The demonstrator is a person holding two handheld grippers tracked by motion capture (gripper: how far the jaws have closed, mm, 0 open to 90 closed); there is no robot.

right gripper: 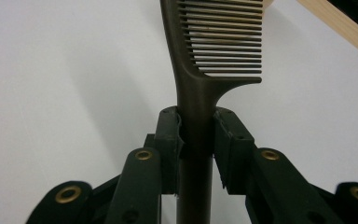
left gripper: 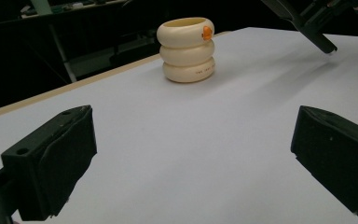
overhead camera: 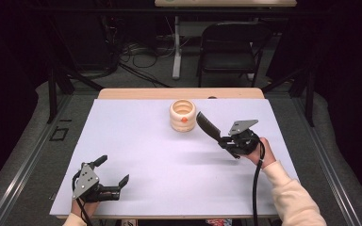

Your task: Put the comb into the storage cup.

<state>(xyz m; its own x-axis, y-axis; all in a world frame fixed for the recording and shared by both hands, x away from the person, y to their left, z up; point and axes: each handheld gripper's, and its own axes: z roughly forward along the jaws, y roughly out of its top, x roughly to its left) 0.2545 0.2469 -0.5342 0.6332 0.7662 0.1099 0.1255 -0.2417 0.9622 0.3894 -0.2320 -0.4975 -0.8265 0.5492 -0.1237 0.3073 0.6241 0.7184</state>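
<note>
The right hand-held gripper (right gripper: 196, 140) already pinches the comb (right gripper: 214, 51), yet to enter the cream holder (overhead camera: 183, 115) at ten o'clock; the left hand-held gripper (overhead camera: 114, 170) rests spread.

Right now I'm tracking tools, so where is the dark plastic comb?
In the high view the dark plastic comb is right of centre, clamped by its handle in the right gripper, teeth end raised beside the cream ringed holder.
</note>
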